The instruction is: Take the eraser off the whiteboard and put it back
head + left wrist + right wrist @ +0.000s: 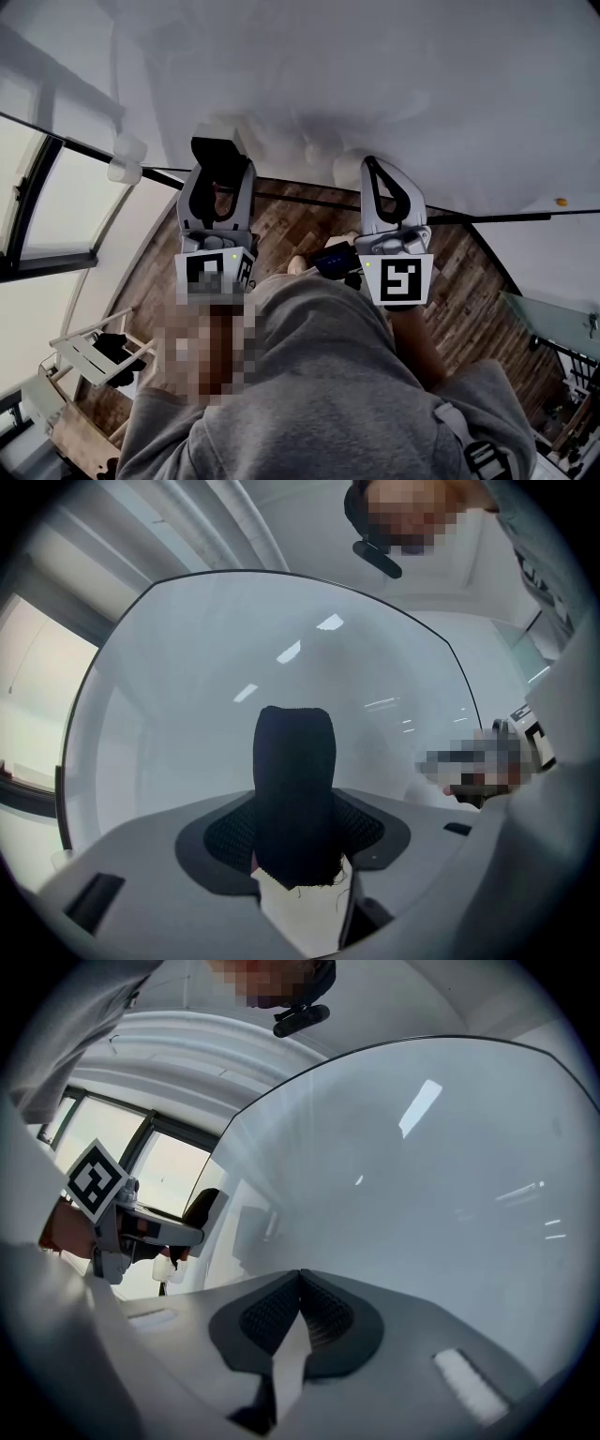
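Note:
The whiteboard (pixel 394 84) fills the top of the head view. Both grippers are held level and point at it. My left gripper (pixel 217 173) is shut on the eraser (pixel 214 155), a dark felt block. In the left gripper view the eraser (pixel 293 761) stands upright between the jaws of the left gripper (pixel 295 808), in front of the whiteboard (pixel 234 667). I cannot tell whether the eraser touches the board. My right gripper (pixel 380 178) is beside it on the right. Its jaws meet with nothing between them, and the right gripper (pixel 300 1277) faces the whiteboard (pixel 450 1166).
A window (pixel 37 197) runs along the left. A small white object (pixel 125 161) sits at the board's lower left edge. Wooden floor (pixel 300 216) shows below the grippers. There is a white rack (pixel 89 356) at lower left and a glass surface (pixel 553 323) at right.

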Demonstrator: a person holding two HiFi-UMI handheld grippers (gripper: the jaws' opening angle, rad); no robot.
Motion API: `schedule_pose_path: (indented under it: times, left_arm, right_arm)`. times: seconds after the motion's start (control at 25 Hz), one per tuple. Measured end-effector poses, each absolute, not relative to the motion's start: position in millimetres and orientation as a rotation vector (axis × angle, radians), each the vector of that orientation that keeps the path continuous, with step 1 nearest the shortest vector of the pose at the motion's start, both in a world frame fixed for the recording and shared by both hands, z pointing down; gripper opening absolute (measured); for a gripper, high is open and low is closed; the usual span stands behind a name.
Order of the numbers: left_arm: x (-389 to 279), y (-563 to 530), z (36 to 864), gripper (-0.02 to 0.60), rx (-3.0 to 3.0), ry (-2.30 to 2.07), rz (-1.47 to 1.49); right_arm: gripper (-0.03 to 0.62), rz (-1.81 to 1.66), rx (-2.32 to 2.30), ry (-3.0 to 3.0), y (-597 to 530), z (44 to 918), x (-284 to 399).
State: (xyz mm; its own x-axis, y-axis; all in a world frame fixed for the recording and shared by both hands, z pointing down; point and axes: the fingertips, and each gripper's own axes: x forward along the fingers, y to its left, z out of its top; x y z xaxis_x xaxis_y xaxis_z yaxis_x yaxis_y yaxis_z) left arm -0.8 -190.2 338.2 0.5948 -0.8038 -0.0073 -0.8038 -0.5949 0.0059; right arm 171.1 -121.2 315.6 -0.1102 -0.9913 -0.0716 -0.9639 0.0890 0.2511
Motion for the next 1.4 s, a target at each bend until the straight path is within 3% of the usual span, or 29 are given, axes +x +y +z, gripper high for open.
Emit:
schedule_pose_path:
  times: [1.4]
  left_arm:
    - [40.1,-203.0,348.1,0.236,2.809,-1.345,-0.023]
  right_arm:
    - [0.012,-0.345,1.999,-2.239,-118.5,314.1,187.6]
